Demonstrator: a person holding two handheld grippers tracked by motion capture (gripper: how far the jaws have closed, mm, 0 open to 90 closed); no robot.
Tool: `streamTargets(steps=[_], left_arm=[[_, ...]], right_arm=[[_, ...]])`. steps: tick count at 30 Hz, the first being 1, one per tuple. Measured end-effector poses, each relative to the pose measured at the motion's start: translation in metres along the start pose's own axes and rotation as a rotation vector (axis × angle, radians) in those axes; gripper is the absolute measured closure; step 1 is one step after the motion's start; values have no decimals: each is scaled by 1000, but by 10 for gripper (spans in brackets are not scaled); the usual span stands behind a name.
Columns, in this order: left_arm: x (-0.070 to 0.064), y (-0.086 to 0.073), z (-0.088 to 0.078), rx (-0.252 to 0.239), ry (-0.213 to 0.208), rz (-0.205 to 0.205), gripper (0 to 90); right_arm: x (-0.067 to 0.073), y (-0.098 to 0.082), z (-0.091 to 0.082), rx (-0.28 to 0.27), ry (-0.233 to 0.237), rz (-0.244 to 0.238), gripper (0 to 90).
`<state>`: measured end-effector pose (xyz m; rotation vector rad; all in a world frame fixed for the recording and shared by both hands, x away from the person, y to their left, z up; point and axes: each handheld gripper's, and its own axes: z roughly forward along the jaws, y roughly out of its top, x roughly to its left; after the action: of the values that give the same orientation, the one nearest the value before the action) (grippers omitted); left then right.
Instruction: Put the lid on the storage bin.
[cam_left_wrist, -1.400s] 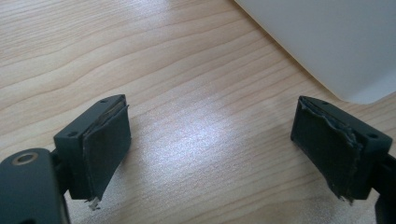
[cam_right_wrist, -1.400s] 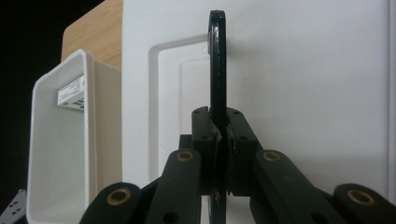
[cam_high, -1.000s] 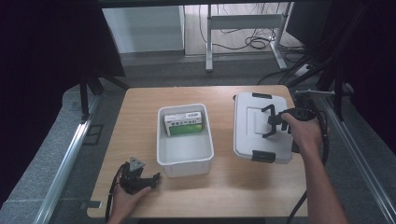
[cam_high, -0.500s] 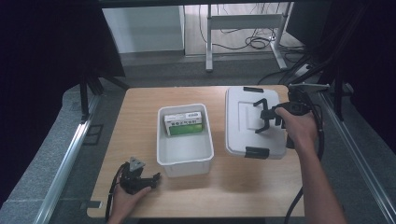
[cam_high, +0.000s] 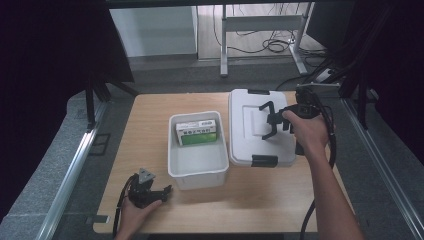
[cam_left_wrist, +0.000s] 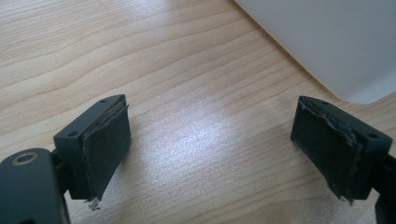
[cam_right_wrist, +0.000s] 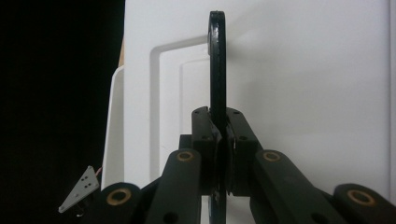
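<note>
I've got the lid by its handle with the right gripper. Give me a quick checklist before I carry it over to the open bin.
1. Right gripper grip on the black handle: fingers shut on it, handle centred. Ok.
2. White lid beside the open bin, on its right in the high view, not yet over it. Ok.
3. Green box sits inside the bin below the rim, so it should not block the lid. Ok.
4. Black latches at the lid's near edge and far edge: open or folded, cannot tell.
5. Left gripper open, low on the table near the bin's corner, holding nothing. Ok.
</note>
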<state>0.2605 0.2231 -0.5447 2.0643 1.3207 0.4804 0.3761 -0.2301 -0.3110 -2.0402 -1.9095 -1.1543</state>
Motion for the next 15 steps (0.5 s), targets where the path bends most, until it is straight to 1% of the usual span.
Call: streamTargets(steps=[2, 6, 12, 15], left_arm=[[0, 0, 0, 0, 0, 0, 118], [0, 0, 0, 0, 0, 0, 118], [0, 0, 0, 0, 0, 0, 118], [0, 0, 0, 0, 0, 0, 118]], right_arm=[[6, 0, 3, 4, 6, -9, 845], [12, 0, 6, 10, 13, -12, 845], [21, 0, 13, 23, 15, -28, 845], [27, 0, 15, 31, 17, -35, 845]])
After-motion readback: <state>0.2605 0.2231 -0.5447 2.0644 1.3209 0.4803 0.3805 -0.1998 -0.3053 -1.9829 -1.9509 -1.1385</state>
